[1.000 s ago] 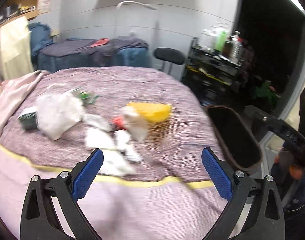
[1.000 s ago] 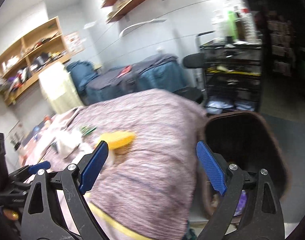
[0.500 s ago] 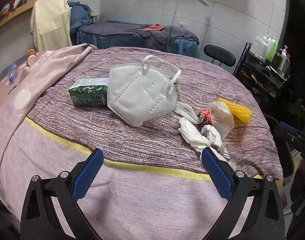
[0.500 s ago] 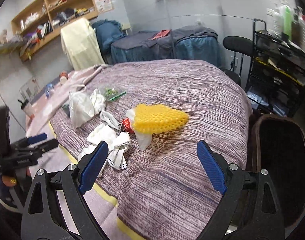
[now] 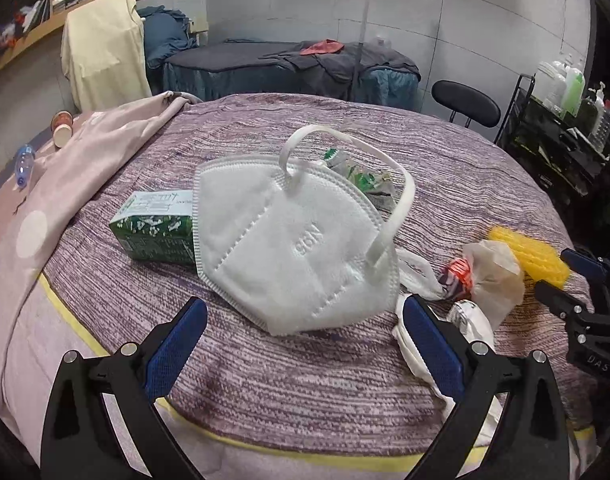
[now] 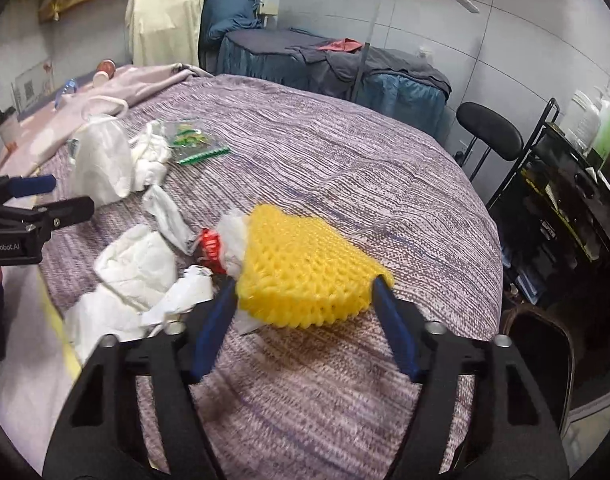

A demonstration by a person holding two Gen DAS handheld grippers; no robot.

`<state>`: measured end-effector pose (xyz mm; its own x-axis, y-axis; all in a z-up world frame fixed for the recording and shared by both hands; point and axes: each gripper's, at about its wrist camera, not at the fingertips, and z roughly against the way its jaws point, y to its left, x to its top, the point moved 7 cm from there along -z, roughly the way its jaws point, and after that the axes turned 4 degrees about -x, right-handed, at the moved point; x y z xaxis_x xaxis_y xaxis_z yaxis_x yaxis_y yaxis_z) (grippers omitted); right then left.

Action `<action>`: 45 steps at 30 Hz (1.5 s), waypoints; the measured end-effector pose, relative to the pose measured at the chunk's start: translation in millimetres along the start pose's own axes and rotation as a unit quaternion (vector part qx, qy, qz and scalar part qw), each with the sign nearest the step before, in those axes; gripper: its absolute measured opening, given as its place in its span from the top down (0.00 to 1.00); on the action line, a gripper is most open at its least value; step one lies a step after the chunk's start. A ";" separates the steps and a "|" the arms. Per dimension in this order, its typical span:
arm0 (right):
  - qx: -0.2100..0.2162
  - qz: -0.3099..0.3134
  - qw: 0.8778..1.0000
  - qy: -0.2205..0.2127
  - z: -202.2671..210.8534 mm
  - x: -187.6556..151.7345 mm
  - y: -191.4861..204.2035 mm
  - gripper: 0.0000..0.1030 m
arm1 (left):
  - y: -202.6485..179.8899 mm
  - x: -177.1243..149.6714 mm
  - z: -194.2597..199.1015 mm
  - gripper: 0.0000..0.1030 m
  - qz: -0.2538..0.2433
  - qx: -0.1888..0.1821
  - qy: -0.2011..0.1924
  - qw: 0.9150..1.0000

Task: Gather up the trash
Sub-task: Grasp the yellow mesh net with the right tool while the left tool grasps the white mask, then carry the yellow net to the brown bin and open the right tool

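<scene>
Trash lies on a bed with a purple striped cover (image 5: 265,380). My left gripper (image 5: 301,340) is open just short of a white N95 mask (image 5: 289,244), which leans on a green carton (image 5: 157,232). A green wrapper (image 5: 357,176) lies behind the mask. White tissues (image 6: 133,264) and a red scrap (image 6: 211,246) sit between the two grippers. My right gripper (image 6: 305,288) is closing on a yellow foam net (image 6: 305,264), its pads touching the net's left and right edges. That gripper also shows in the left wrist view (image 5: 573,276), beside the net (image 5: 529,252).
A pink blanket (image 5: 45,184) with a paper cup (image 5: 63,128) and a bottle (image 5: 24,164) covers the bed's left side. A dark brown bin (image 6: 545,344) stands off the bed's right edge. A black cart (image 6: 565,200) and a stool (image 5: 465,100) are beyond.
Both grippers swung left and down toward the bed. The left one came close to the mask. The right one reached the yellow net and narrowed its jaws around it.
</scene>
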<state>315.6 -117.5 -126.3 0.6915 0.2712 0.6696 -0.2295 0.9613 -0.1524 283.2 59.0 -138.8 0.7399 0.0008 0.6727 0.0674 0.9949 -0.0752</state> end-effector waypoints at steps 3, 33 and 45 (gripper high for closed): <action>0.028 -0.025 0.999 0.010 -7.0 -0.2 -4.9 0.76 | 4.6 0.5 -8.2 0.30 0.023 -0.016 0.013 1.000; 0.082 -0.142 0.982 -0.091 99.6 -26.4 -41.0 0.82 | 8.2 -17.5 101.4 0.87 0.083 -0.080 -0.063 0.991; 0.060 -0.205 0.969 -0.123 147.6 -72.5 -91.4 0.82 | -53.2 -28.0 126.6 0.87 0.047 -0.143 -0.079 0.985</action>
<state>185.3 -232.1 -53.6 0.5609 -0.1667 0.8109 -0.0571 0.9694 0.2388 174.1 18.9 -60.4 0.6408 0.1298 0.7567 0.2061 0.9203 -0.3324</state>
